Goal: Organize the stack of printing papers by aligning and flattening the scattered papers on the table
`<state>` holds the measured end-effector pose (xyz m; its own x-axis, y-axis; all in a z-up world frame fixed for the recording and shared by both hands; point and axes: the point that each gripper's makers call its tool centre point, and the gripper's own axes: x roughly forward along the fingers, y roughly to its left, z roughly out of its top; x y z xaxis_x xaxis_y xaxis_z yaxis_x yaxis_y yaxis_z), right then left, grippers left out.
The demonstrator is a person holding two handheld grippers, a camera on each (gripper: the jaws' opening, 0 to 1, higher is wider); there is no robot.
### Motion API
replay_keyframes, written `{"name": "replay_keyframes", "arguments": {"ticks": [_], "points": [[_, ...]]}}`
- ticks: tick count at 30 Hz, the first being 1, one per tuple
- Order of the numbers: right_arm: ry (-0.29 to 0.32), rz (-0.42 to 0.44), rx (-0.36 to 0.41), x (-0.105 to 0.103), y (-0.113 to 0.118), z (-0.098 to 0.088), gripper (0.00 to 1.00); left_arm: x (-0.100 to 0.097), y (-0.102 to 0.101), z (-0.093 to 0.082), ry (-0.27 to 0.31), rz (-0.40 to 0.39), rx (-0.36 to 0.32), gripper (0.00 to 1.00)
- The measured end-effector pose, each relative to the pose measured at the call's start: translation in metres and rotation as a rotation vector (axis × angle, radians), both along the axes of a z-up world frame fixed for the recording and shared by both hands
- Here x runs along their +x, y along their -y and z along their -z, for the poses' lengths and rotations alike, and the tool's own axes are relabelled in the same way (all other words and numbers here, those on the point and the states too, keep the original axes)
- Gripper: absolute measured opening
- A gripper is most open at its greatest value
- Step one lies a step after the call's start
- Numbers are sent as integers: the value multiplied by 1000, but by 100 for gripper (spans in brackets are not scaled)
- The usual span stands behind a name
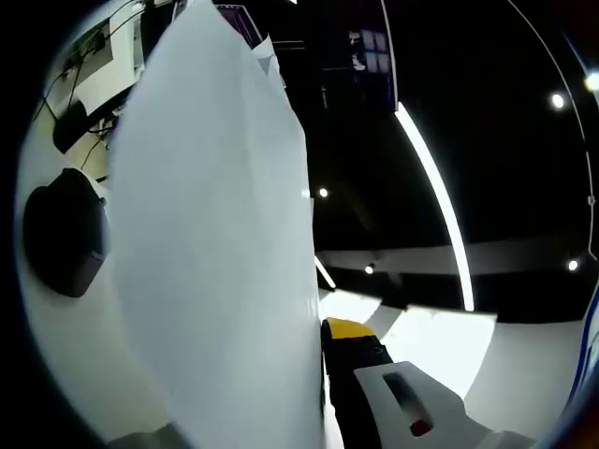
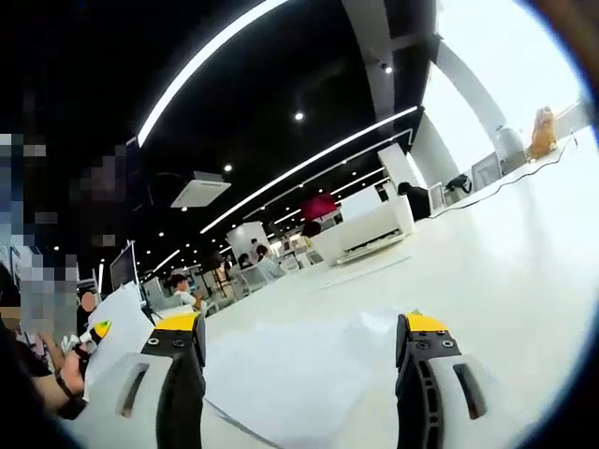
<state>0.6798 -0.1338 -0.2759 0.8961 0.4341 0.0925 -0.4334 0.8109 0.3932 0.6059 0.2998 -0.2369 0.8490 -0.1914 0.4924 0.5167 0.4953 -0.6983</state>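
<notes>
In the left gripper view, the left gripper point(image 1: 323, 393) rises from the 6 o'clock edge. One black jaw with a yellow tip stands just right of centre, and a large white sheet of printing paper point(image 1: 211, 243) runs up from beside it toward 12 o'clock, covering the left half of the picture and hiding where the other jaw would be. The sheet's edge lies against the visible jaw, so the left gripper appears clamped on the paper, with the sheet held upright and slightly curved. Past the paper at 9 o'clock, a dark rounded object point(image 1: 64, 232) sits on the white tabletop point(image 1: 56, 327). Farther off, toward 3 o'clock, a long ceiling light strip point(image 1: 432, 192) crosses a black ceiling.

In the right gripper view, the right gripper point(image 2: 299, 351) has both yellow-tipped jaws rising from 6 o'clock, standing well apart with nothing between them. Just beyond and between the jaws, loose white papers point(image 2: 290, 374) lie flat on the pale tabletop point(image 2: 505, 271), their edges out of line with each other. At 9 o'clock, the other gripper's yellow tip shows beside a lifted white sheet point(image 2: 117, 323), near a person's hand point(image 2: 51, 360). Farther back, toward 12 o'clock, stand a white counter point(image 2: 365, 229) and several people among desks, under a dark ceiling with bright light strips.
</notes>
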Motion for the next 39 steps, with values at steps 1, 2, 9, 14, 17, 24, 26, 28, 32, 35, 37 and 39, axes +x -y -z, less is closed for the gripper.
{"name": "replay_keyframes", "arguments": {"ticks": [1, 2, 9, 14, 17, 24, 26, 28, 32, 35, 37, 39], "points": [[0, 0, -1, 0, 0, 0, 79, 0, 0, 0, 0, 0, 0, 6], [0, 0, -2, 0, 0, 0, 79, 0, 0, 0, 0, 0, 0, 6], [-6, -4, -7, 1, -2, 1, 79, 0, 0, 0, 0, 0, 0, 6], [-14, -12, -27, 3, -5, 3, 79, 0, 0, 0, 1, 0, 0, 6], [-15, -12, -73, 7, -6, 6, 79, 0, 0, 0, 1, 0, 1, 6], [-29, 0, -108, 18, 2, 11, 79, 0, 1, 0, 1, 0, 0, 6], [-32, 2, -119, 20, 3, 12, 78, 0, 0, 0, 1, 0, 0, 6], [-37, 2, -144, 23, 3, 14, 78, 0, 0, 0, 1, 0, -1, 6], [-46, -2, -164, 26, 2, 17, 78, 0, 0, 0, 0, 0, -1, 6], [-49, -2, -182, 28, 2, 19, 77, 0, 0, 0, 1, 1, -1, 6], [-52, -8, -202, 30, 0, 21, 77, 0, 1, 0, 1, 1, -2, 6], [-54, -16, -217, 32, 0, 22, 77, -1, 1, 0, 1, 2, -2, 6]]}}
